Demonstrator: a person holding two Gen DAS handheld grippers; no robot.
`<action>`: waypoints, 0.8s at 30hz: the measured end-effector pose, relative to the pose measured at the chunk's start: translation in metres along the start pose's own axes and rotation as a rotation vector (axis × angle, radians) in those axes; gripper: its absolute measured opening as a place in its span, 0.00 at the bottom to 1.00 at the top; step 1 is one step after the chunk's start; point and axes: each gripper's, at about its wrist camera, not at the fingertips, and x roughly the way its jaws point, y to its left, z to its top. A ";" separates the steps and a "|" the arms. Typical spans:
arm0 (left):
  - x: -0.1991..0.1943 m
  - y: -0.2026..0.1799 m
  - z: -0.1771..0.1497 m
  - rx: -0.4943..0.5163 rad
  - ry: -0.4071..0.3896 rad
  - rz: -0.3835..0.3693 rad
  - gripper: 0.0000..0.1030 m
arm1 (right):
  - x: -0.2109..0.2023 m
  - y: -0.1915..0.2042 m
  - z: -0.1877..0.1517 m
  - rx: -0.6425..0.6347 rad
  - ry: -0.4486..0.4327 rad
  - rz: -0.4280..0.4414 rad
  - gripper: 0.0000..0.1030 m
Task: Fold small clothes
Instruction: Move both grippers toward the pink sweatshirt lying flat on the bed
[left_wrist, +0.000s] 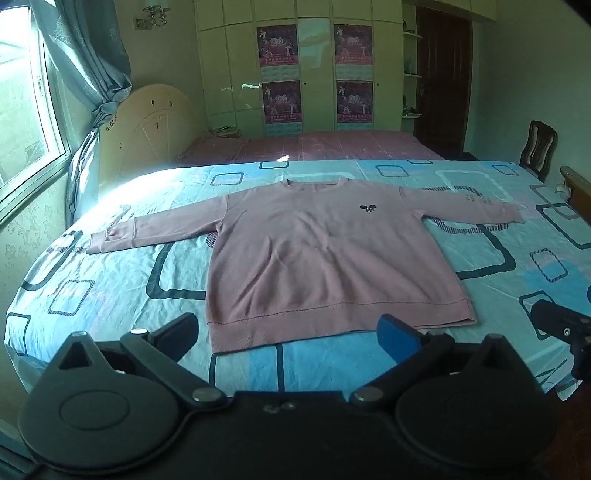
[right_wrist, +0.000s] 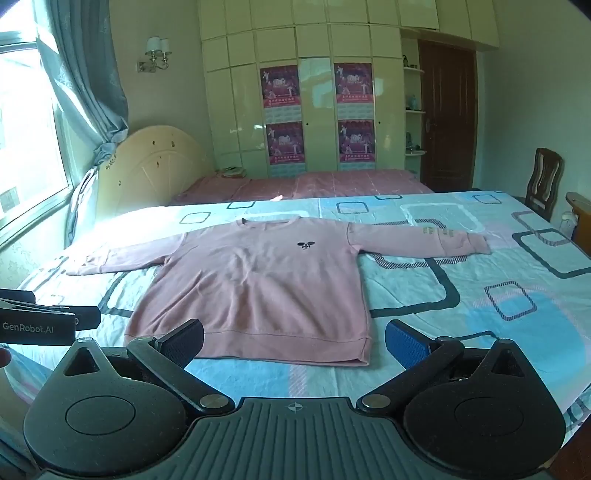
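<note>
We are at the very start of the fold, as we judge it: a pink sweatshirt (left_wrist: 317, 254) lies flat and face up on the bed (left_wrist: 110, 288), its hem along the near edge, its collar toward the far edge, and both sleeves stretched out sideways toward the bed's left and right edges. Nothing is folded yet.

Our left gripper (left_wrist: 291, 328) hovers just short of the hem, jaws spread wide, holding and touching nothing. Our right gripper (right_wrist: 295, 341) hovers likewise over the near edge, jaws wide apart and empty; one black finger (right_wrist: 181, 341) stands in front of the hem's left part, though we cannot tell whether it touches the cloth.

The next move probably calls for reaching out to a sleeve cuff or a hem corner, closing on one layer of fabric, and carrying it across the body.
</note>
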 end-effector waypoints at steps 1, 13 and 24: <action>-0.002 0.001 0.000 -0.007 0.000 -0.001 1.00 | -0.002 0.002 -0.001 0.002 -0.003 0.000 1.00; 0.003 0.012 -0.003 -0.044 -0.002 -0.005 1.00 | 0.001 -0.009 0.001 0.026 -0.006 0.002 1.00; 0.007 0.025 -0.004 -0.076 0.004 -0.002 1.00 | 0.008 0.000 0.002 0.021 -0.003 0.002 1.00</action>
